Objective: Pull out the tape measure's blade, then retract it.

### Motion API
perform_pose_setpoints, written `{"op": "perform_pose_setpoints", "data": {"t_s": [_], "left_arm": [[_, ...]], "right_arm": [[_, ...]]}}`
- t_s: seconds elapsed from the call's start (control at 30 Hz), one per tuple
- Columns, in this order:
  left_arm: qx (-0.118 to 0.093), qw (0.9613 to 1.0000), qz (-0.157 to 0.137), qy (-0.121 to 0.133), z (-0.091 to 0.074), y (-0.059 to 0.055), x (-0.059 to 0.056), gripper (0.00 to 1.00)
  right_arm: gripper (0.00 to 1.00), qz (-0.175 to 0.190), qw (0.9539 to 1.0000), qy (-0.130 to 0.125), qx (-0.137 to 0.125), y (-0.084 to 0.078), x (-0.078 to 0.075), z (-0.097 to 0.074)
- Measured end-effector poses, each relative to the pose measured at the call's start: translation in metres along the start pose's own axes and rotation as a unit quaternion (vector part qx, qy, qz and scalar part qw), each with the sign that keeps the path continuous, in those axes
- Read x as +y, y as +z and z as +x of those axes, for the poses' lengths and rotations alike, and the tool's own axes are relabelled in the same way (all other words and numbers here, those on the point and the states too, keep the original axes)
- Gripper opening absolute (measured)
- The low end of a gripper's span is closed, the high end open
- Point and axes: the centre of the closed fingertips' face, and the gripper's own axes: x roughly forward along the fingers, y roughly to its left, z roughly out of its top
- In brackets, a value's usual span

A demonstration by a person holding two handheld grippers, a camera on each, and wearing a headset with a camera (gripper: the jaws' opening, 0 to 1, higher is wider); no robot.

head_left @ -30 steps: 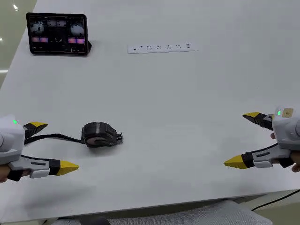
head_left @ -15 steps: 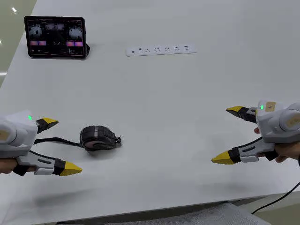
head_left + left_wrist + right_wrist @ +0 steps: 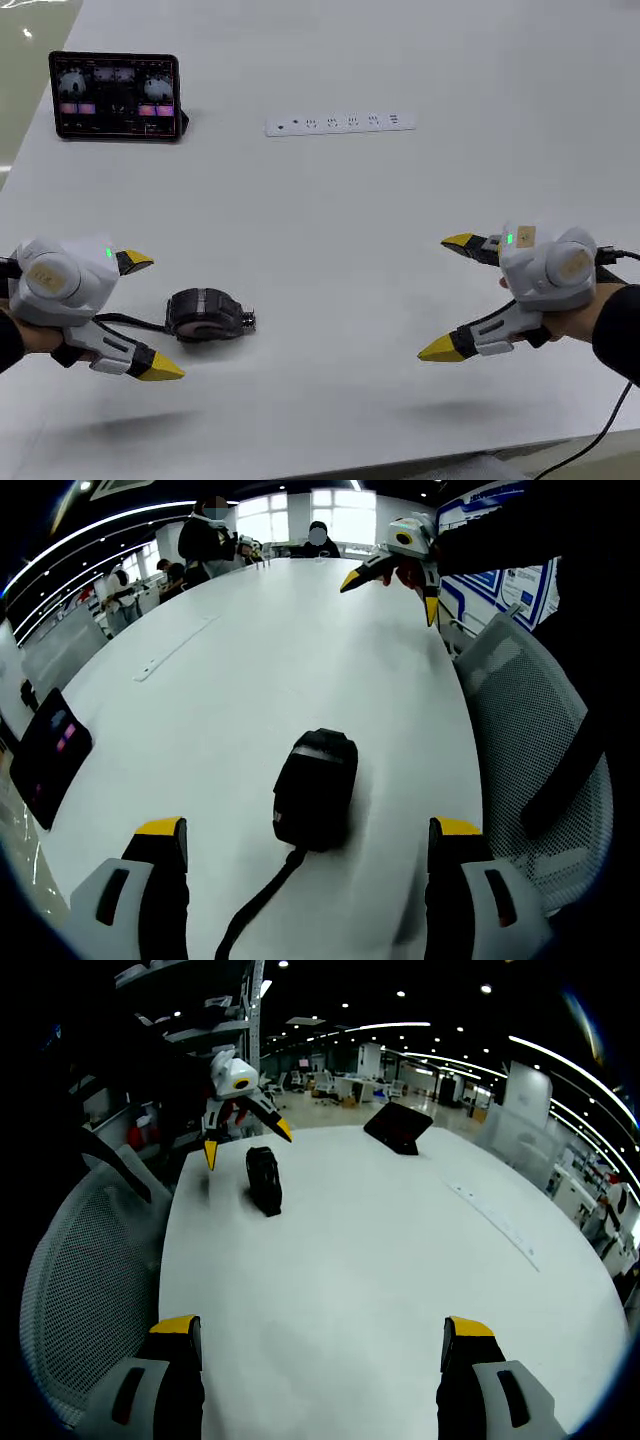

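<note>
Two claws hover just above the tabletop (image 3: 330, 220), both spread wide and holding nothing. The left claw (image 3: 155, 316) has its yellow-tipped jaws standing either side of a thin black strap (image 3: 125, 320). That strap trails from the tape measure (image 3: 205, 314), which sits just ahead of the tips near the tabletop's front left. The right claw (image 3: 445, 296) is well apart to the right, its jaws aimed back toward the case across bare tabletop.

The case looks compact, stiff and rubber-skinned, so it is probably dense enough to stay put and grippy enough for a firm squeeze across its broad sides. The strap is limp and would give no control. The blade's end hook (image 3: 252, 320) appears as a small tab on the case's right end. It is likely thin, slick metal, best pinched squarely and let back slowly, since the spring may snap it in.

Farther off lie a white power strip (image 3: 340, 123) and a propped tablet (image 3: 115, 82).
</note>
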Motion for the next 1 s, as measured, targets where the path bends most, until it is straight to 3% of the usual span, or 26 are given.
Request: {"op": "perform_pose_setpoints", "data": {"t_s": [0.27,0.57,0.87,1.0], "left_arm": [[0.007,0.9998,0.012,-0.015,0.005,0.004,0.0,0.95],[0.021,0.9989,0.03,-0.031,0.018,0.007,-0.005,0.84],[0.035,0.9978,0.045,-0.034,0.025,0.006,-0.004,0.73],[0.04,0.9968,0.056,-0.04,0.03,0.012,-0.008,0.68]], "right_arm": [[0.99,-0.016,0.9997,0.019,-0.008,0.016,0.0,0.018],[0.99,-0.033,0.9986,0.039,-0.012,0.029,0.009,0.045],[0.99,-0.043,0.998,0.044,-0.014,0.039,0.004,0.061],[0.99,-0.046,0.9977,0.048,-0.015,0.044,0.007,0.069]]}}
